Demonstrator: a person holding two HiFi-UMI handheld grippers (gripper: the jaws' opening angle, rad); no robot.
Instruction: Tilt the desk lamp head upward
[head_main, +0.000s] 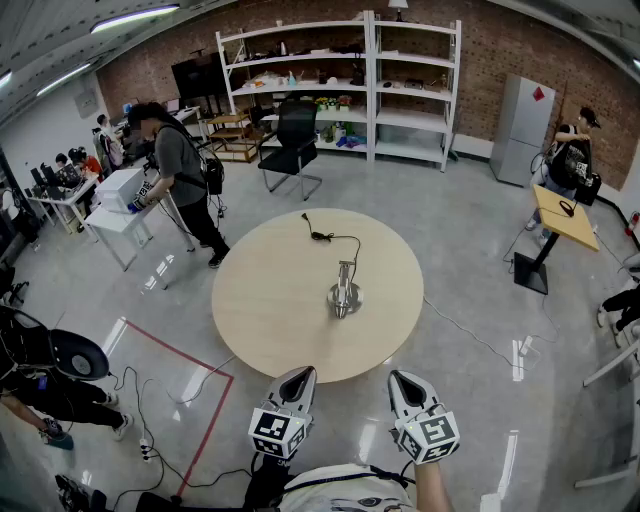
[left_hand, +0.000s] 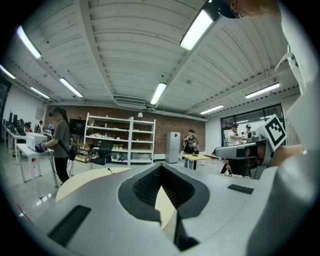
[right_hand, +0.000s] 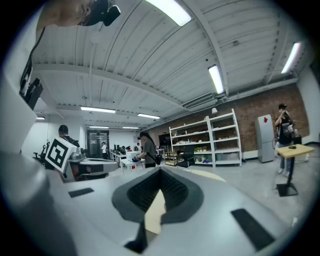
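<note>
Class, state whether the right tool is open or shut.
Shut: in the right gripper view, the right tool shows its jaw tips touching, with nothing between them.

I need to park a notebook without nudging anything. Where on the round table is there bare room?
The round table's left half is bare from near edge to far rim, and so is the strip in front of the desk lamp. It is crowded right of centre, where the lamp stands and its cord runs toward the far edge.
</note>
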